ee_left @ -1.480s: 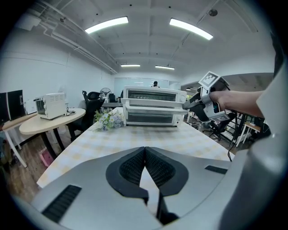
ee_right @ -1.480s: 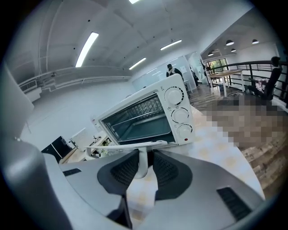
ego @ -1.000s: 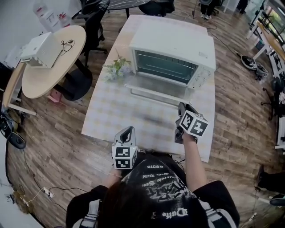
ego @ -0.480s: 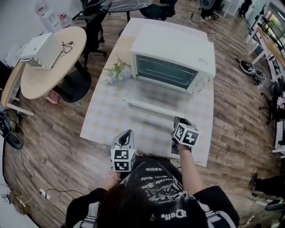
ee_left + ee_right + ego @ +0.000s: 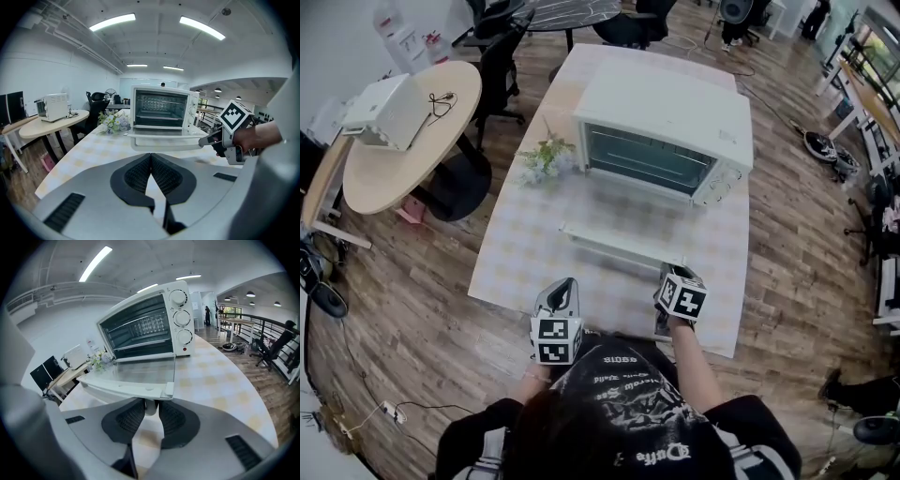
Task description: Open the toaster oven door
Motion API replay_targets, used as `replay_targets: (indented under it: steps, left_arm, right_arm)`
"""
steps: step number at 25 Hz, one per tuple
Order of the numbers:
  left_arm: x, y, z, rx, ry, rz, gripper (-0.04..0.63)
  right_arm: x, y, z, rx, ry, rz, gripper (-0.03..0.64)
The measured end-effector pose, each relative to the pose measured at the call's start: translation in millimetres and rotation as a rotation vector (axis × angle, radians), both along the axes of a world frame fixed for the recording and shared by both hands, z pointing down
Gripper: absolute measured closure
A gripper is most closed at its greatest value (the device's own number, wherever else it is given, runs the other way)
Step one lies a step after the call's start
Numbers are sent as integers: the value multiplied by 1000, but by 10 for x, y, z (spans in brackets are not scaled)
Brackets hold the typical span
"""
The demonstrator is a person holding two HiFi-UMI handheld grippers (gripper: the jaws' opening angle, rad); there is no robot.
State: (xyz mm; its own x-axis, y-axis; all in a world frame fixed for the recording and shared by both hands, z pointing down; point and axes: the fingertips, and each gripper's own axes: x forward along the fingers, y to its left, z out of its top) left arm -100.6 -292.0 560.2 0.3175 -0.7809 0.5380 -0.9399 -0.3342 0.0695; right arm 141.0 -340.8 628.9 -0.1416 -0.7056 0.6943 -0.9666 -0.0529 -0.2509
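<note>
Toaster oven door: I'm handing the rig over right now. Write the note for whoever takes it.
Left hand-held gripper: shut, empty, by the table's front edge.
Right hand-held gripper: closed on the right end of the door handle.
Toaster oven sits mid-table; its door is folded down, about level.
Done: door open.
Left: probably just release the handle and draw back.
</note>
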Motion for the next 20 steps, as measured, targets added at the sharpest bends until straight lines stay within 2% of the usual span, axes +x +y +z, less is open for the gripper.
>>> replay_targets:
  steps: [13, 20]
  left_arm:
    - [-149, -127, 39, -3, -23, -32, 578]
    - [-193, -168, 56, -8, -31, -45, 579]
  right_arm:
    - [1, 49, 344, -28, -8, 27, 518]
    - [-12, 43, 426, -29, -3, 7, 518]
